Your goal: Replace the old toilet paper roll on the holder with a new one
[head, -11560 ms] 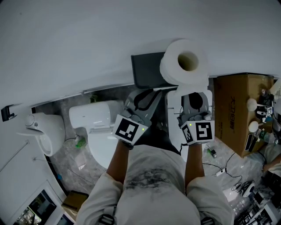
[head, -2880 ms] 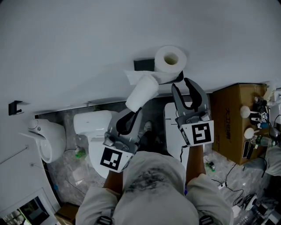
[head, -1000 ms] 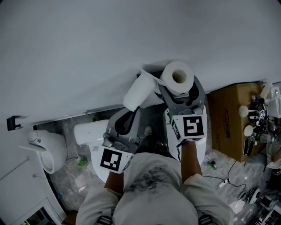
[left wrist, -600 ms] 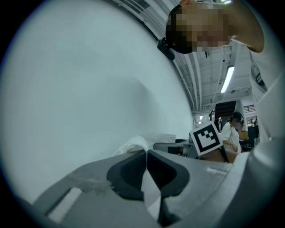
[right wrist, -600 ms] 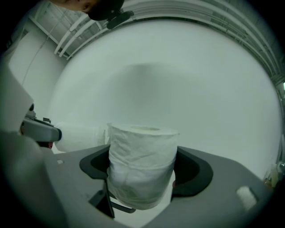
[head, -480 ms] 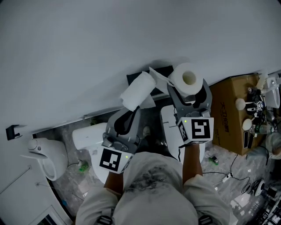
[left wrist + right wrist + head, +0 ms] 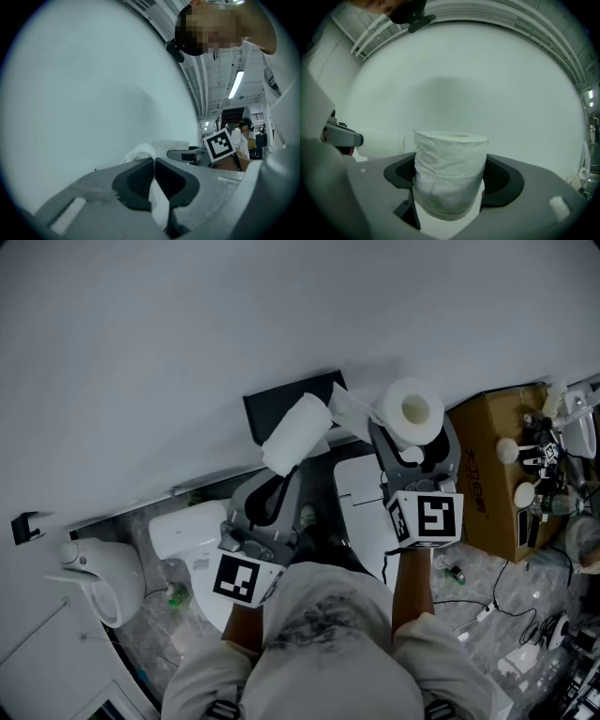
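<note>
Overall: a person stands close to a plain pale wall (image 7: 187, 324) with one tool in each hand, both tools side by side and pointing toward the wall
Left tool (image 7: 284, 470): clenched; in the left gripper view the dark pads (image 7: 136, 180) are almost together, and only a thin layer of white paper is pinched in the narrow gap between them
Left roll (image 7: 295, 434): white, lying sideways at the tips of the left tool and carried in the air by the pinched paper; it shows just beyond the jaws in the left gripper view (image 7: 138, 153)
Right tool (image 7: 414, 442): grasping the right roll around its body, with one pad pressing on each side of the paper
Right roll (image 7: 450, 173): upright between the jaws, and in the head view its hollow core (image 7: 415, 412) faces the camera; it is in the air near the wall, just beside the left roll
Loose sheet (image 7: 352, 413): sticks out between the two rolls; I cannot tell which roll it belongs to
Dark panel (image 7: 281, 407): a flat dark rectangle low at the wall, partly behind the left roll
Below: a white toilet (image 7: 187, 521) on the grey floor (image 7: 141, 521) under the left tool, and a cardboard box (image 7: 487, 474) to the right of the right tool
</note>
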A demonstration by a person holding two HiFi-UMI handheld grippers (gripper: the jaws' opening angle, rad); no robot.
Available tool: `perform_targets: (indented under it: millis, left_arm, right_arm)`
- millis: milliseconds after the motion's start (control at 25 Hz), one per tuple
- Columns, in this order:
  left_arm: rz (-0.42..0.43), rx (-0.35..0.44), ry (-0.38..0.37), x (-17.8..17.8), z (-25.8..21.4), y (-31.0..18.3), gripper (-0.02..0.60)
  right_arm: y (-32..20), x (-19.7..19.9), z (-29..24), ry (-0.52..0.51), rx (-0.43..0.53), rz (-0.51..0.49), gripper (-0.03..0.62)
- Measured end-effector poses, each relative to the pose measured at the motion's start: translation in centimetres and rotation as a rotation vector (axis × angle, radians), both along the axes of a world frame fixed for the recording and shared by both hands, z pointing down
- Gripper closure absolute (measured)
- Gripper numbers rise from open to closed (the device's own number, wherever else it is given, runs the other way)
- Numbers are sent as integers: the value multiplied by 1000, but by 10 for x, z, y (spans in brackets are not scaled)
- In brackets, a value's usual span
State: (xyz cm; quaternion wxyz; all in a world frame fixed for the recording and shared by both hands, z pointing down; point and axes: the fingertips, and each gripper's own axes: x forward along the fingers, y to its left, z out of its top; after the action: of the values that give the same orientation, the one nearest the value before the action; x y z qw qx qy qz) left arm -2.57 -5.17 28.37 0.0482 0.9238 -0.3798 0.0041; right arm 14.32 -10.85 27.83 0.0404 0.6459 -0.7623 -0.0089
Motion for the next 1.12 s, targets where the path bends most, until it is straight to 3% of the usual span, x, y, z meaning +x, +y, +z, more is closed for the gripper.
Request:
perform_targets:
  millis: [560,1120]
  left_arm:
    - [6,-48,-30,28,26,22,568]
    - [8,-110,-46,34,61,37,568]
  right_arm:
    - [23,36,34,-12,-52,6,194]
    - [32,37,80,-3,-124,-8,194]
